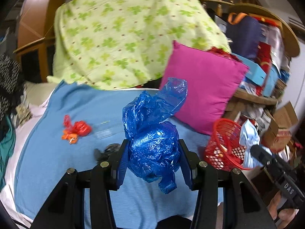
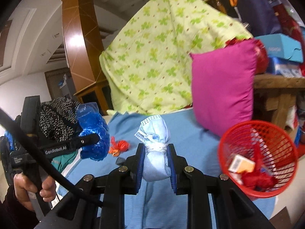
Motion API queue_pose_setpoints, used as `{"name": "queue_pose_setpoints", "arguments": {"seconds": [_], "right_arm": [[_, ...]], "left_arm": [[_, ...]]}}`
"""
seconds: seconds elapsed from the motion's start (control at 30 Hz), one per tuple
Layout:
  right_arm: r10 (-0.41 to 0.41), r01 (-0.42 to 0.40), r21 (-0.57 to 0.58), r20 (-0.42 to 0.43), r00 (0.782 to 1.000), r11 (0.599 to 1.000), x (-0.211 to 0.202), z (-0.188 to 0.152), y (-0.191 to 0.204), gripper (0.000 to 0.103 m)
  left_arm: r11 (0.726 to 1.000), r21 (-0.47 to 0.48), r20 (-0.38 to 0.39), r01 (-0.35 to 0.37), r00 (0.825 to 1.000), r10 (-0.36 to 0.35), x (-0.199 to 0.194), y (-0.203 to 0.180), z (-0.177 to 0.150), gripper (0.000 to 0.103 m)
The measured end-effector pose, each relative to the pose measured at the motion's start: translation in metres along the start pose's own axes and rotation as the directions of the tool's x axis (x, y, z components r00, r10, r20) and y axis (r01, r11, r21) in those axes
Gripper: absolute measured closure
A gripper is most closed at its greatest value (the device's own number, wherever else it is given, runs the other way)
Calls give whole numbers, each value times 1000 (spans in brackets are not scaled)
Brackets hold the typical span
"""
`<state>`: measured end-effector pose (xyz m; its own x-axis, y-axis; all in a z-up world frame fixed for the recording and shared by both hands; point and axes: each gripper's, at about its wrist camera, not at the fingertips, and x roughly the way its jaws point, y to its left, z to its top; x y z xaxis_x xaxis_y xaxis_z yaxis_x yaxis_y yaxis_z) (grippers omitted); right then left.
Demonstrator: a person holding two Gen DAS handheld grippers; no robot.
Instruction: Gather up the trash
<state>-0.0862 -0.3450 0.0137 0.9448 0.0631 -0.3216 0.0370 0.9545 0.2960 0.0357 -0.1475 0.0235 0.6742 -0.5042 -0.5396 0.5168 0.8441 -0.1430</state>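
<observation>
My left gripper (image 1: pixel 152 148) is shut on a crumpled blue plastic bag (image 1: pixel 152 133) and holds it above the blue bedsheet (image 1: pixel 57 162); the bag also shows in the right wrist view (image 2: pixel 93 133). My right gripper (image 2: pixel 155 154) is shut on a rolled pale blue face mask (image 2: pixel 155 152), also seen in the left wrist view (image 1: pixel 247 135), just left of the red mesh basket (image 2: pixel 257 152) (image 1: pixel 225 131). The basket holds a small box and red wrappers. A red-orange wrapper (image 1: pixel 76 129) (image 2: pixel 119 147) lies on the sheet. A small dark object (image 1: pixel 108 150) lies beside it.
A magenta cushion (image 1: pixel 204 87) (image 2: pixel 223 87) leans behind the basket. A green clover-print blanket (image 1: pixel 124 32) (image 2: pixel 162 57) is heaped at the back. A wooden shelf with boxes (image 1: pixel 257 72) stands at the right. Clothes lie at the left edge (image 1: pixel 7 87).
</observation>
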Motion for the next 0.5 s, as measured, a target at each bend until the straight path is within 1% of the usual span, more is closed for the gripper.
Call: {"name": "queue_pose_setpoints", "arguments": {"seconds": [0.17,0.27,0.5], "right_arm": [[-37,36,18,57,998,999,-30,9,-20,78],[-58,55,39,83,995,998,-43,12,-34,78],[-96,87,81,111,989,993,-62,13,-56,78]], "left_arm": [[995,101,19,3,1000,-5,-8,-44,3,52],[991,137,27,6,1000,-9,-10,-61,4,52],[970,239,55,-39,998,26,-11,-98,5,52]]}}
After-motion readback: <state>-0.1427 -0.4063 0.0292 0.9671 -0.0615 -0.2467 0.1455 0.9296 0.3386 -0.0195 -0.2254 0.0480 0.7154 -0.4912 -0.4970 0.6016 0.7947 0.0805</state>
